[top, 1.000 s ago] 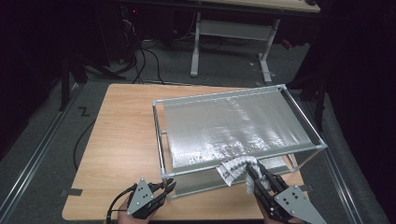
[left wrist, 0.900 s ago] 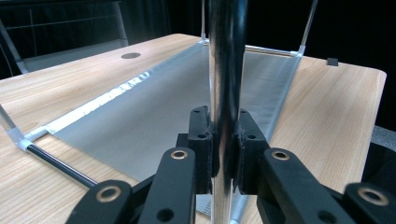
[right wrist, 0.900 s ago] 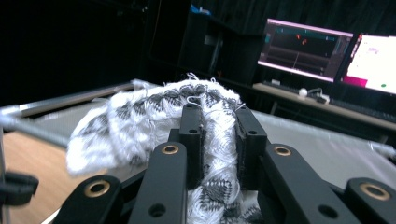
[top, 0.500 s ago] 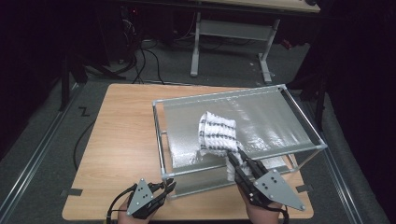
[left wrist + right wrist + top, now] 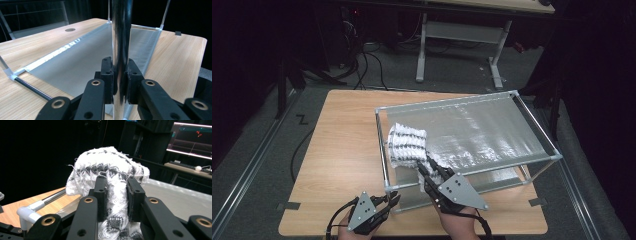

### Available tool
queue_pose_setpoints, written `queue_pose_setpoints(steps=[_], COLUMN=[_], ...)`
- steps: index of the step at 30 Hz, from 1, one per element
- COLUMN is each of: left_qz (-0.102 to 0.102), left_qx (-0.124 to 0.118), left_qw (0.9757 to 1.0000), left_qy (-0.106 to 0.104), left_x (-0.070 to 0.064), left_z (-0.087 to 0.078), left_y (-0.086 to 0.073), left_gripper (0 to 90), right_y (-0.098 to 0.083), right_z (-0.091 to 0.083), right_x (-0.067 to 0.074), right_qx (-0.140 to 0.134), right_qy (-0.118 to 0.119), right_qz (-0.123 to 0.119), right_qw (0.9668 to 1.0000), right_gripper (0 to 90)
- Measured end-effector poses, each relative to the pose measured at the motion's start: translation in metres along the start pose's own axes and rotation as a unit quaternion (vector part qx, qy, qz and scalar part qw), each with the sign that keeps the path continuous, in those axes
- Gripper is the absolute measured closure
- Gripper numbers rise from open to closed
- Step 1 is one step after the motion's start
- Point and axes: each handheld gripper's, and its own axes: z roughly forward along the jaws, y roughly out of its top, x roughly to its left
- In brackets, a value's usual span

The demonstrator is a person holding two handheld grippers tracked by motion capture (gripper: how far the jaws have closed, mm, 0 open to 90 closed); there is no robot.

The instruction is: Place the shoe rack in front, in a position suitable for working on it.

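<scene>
L gripper was clamped shut on the near-left upright post of the metal frame, steadying it at the near edge of the desk. R gripper held the black-and-white knit cloth; its jaws had just been opening a bit, w/ cloth between them, pads appearing to touch the fabric on both sides in the right gripper view.

Cloth sat on the silver sheet stretched over the frame, bunched at the near-left part, just beside the left rail, one end trailing back toward the R gripper.

Risks, as I judged them:
- Grip looked loose, so a further pull could let the cloth slip out and leave it crumpled rather than spread.
- Loose threads visible on the knit; could snag on the pads or the frame corner.
- Cloth close to the left rail, so it might slide off the sheet's edge and drop onto the desk.
- Light-looking frame could shift or tip if the L gripper let go while the R dragged fabric.
</scene>
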Motion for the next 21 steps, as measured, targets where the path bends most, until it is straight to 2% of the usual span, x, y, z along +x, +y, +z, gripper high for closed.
queue_pose_setpoints(steps=[5,10,11,13,16,19,21], left_qz=[0.000,0.001,0.001,0.001,0.001,0.001,0.001], left_qx=[-0.001,-0.001,-0.001,-0.001,-0.001,-0.001,-0.001], left_qw=[1.0000,1.0000,1.0000,1.0000,1.0000,1.0000,1.0000], left_qy=[-0.002,-0.002,-0.002,-0.001,-0.002,-0.002,-0.002], left_x=[0.000,0.000,0.000,0.000,0.001,0.001,0.001], left_z=[0.000,0.000,0.000,0.000,0.000,0.000,0.000], left_y=[0.000,0.000,0.000,0.000,0.000,0.000,0.000], left_gripper=[80.0,80.1,80.1,80.0,80.0,80.0,80.0], right_y=[-0.006,-0.004,-0.004,-0.001,0.003,0.005,0.007], right_z=[0.008,0.011,0.011,0.010,0.003,-0.002,-0.008], right_x=[0.008,0.017,0.017,0.022,0.022,0.020,0.017], right_qx=[0.017,0.017,0.017,0.011,-0.008,-0.019,-0.027], right_qy=[0.014,0.044,0.044,0.052,0.056,0.052,0.045], right_qz=[0.011,0.021,0.021,0.019,0.017,0.018,0.020], right_qw=[0.9997,0.9987,0.9987,0.9984,0.9983,0.9983,0.9984], right_gripper=[69.0,59.9,59.9,54.3,52.1,52.2,55.4])
